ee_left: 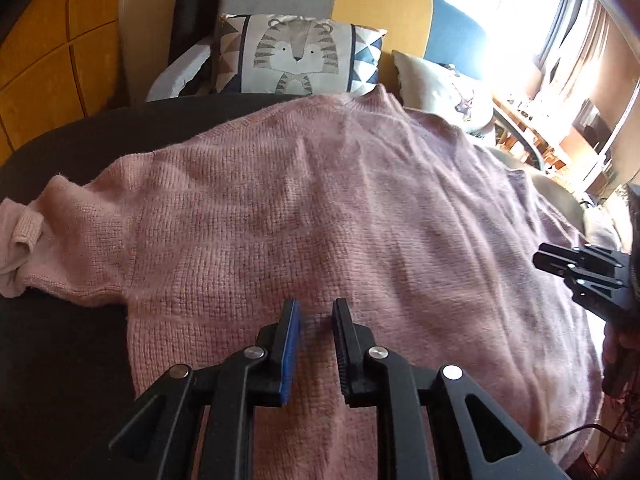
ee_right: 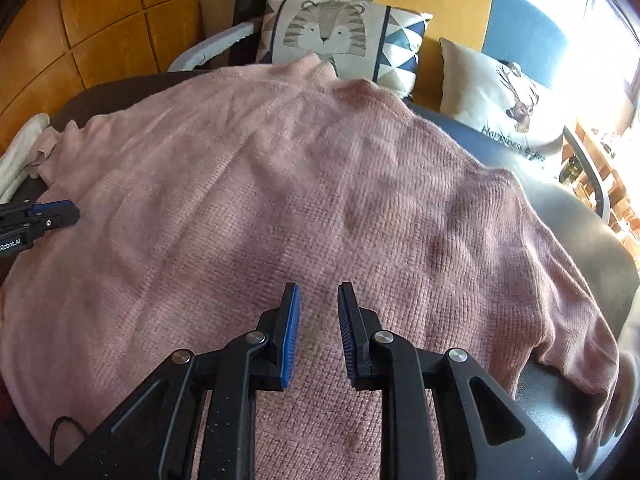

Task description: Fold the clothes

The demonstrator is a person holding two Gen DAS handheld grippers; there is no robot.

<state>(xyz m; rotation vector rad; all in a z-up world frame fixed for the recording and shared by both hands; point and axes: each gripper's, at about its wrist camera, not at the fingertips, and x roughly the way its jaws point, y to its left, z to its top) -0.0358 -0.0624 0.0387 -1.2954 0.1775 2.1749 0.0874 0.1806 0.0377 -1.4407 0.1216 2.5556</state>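
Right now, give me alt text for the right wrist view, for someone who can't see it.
A fuzzy pink knitted sweater lies spread flat on a dark round table, with the right tool above its hem, jaws slightly apart and nothing between them. The left tool shows at the left edge, and a tiger-print cushion sits behind the sweater.

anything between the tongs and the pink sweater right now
Nothing visible. The pink sweater lies spread flat and bare; left tongs and right tongs hover right over it, slightly parted and empty.

Pink knit sweater (ee_left: 320, 208); tiger-print cushion (ee_left: 298, 56); blue pads (ee_right: 290, 332).
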